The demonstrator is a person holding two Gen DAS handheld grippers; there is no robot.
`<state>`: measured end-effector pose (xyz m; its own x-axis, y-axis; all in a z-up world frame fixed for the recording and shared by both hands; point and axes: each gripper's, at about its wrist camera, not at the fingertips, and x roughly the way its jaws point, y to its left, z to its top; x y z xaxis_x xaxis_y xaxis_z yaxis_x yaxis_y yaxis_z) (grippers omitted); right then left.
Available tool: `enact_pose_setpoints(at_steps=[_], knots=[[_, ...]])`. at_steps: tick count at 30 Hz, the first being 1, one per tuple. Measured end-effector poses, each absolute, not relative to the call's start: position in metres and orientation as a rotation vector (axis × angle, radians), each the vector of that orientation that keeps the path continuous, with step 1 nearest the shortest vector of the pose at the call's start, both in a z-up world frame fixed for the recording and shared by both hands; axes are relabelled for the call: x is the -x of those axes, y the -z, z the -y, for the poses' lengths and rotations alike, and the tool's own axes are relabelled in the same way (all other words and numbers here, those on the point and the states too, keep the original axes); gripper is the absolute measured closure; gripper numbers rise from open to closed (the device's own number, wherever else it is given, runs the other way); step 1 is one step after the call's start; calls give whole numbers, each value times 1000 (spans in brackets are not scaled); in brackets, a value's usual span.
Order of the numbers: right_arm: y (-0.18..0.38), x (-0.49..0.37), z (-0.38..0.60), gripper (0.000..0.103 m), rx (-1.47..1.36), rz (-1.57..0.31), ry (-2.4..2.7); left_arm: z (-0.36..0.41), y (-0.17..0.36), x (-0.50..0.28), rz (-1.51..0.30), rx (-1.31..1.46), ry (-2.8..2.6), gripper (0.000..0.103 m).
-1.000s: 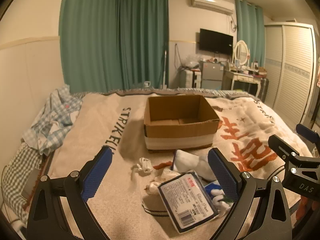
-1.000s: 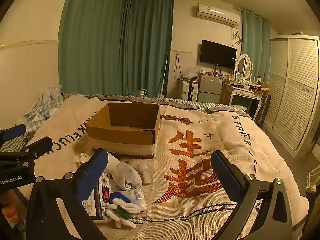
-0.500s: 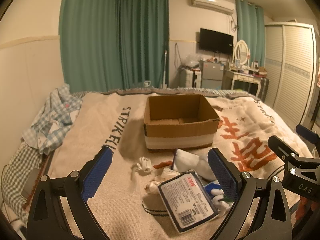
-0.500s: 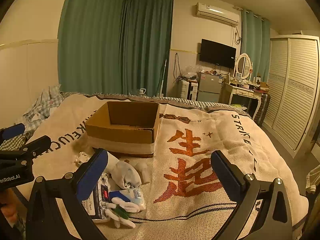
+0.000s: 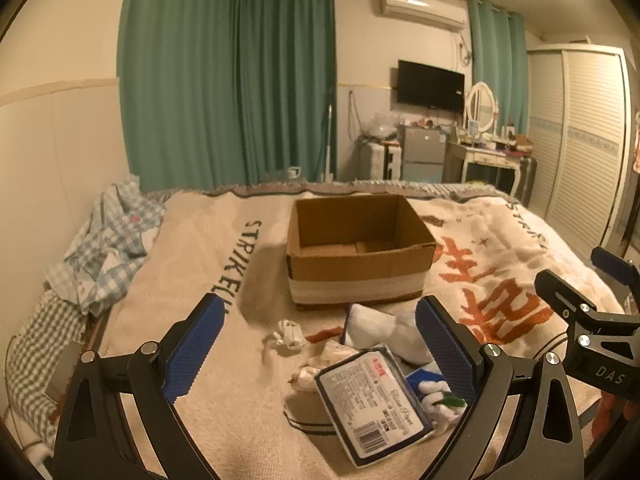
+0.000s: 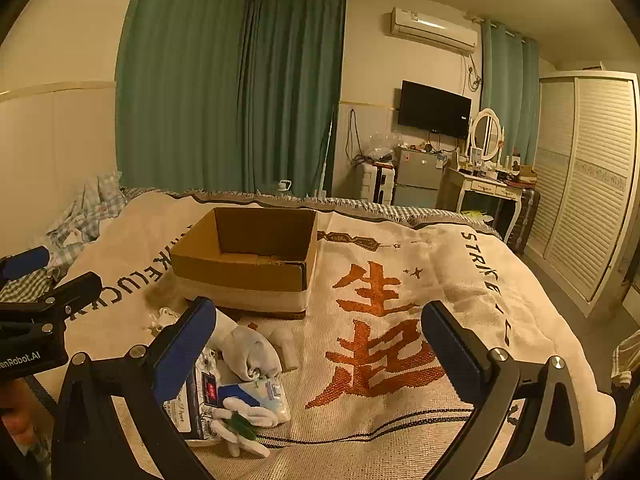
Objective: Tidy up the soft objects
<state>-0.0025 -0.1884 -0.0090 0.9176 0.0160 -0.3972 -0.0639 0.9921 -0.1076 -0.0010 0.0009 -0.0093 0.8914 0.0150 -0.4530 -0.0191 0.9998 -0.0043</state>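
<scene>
An open, empty cardboard box (image 5: 360,248) (image 6: 248,260) stands on the bed's beige blanket (image 5: 192,280). In front of it lies a pile of soft things: a flat tissue pack with a barcode (image 5: 370,398), rolled white socks (image 5: 380,330) (image 6: 248,350), a crumpled white piece (image 5: 286,332), a blue and white packet (image 6: 256,394) and white gloves (image 6: 244,420). My left gripper (image 5: 320,354) is open and empty, held above the pile. My right gripper (image 6: 316,346) is open and empty, to the right of the pile.
Checked clothes (image 5: 108,248) lie bunched at the bed's left edge by the wall. Green curtains (image 5: 240,80), a TV (image 5: 431,86), a dresser with a mirror (image 5: 482,136) and a white wardrobe (image 5: 580,136) stand beyond the bed.
</scene>
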Motion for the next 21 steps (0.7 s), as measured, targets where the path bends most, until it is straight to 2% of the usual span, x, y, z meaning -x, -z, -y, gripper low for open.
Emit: enact_pose_setpoints(at_steps=[12, 21], knots=[[-12, 26, 185, 0, 180, -398, -27, 1, -16, 12, -506, 21, -9, 5], [30, 22, 194, 0, 182, -522, -3, 15, 41, -9, -772, 87, 70, 7]])
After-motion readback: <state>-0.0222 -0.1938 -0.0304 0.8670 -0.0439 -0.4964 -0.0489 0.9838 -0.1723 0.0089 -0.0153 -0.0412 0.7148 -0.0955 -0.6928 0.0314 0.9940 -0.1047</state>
